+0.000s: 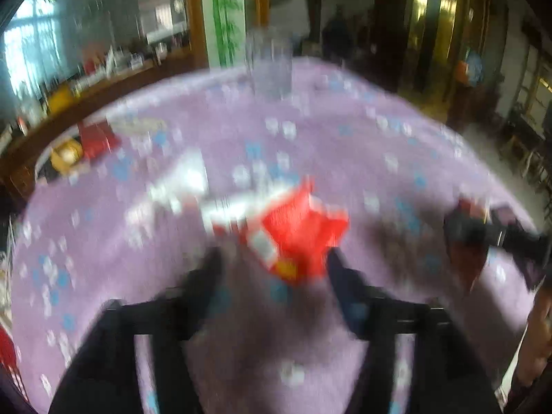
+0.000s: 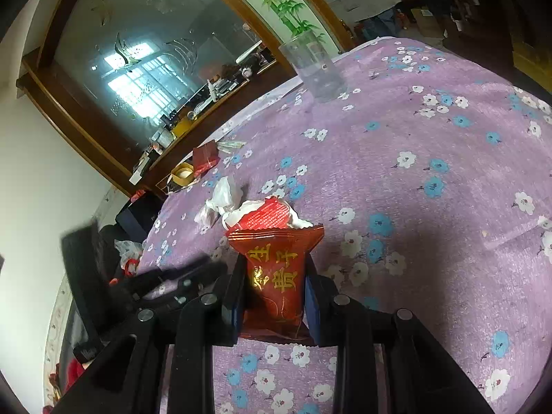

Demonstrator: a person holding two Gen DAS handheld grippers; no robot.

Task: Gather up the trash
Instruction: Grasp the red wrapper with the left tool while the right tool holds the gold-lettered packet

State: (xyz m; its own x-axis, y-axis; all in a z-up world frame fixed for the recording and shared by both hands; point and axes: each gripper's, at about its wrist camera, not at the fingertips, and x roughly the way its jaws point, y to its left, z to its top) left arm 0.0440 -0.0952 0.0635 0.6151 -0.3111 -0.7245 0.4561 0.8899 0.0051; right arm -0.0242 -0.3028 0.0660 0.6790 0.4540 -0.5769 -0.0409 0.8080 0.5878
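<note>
My right gripper point(image 2: 274, 269) is shut on a dark red snack packet point(image 2: 274, 276) with gold characters, held just above the purple flowered tablecloth point(image 2: 431, 179). Beyond it lie a torn red wrapper point(image 2: 267, 215) and crumpled white paper point(image 2: 224, 196). The left wrist view is blurred. My left gripper point(image 1: 272, 258) is open, its fingers on either side of the near edge of a bright red wrapper point(image 1: 300, 231). White paper scraps point(image 1: 186, 183) lie to the wrapper's left. The right gripper point(image 1: 496, 231) shows at the right edge with its packet.
A clear plastic cup point(image 2: 315, 69) stands at the far side of the table; it also shows in the left wrist view point(image 1: 269, 62). A red box point(image 2: 205, 158) and a yellow lid point(image 2: 183, 173) sit at the table's far left edge. A mirrored wooden sideboard stands behind.
</note>
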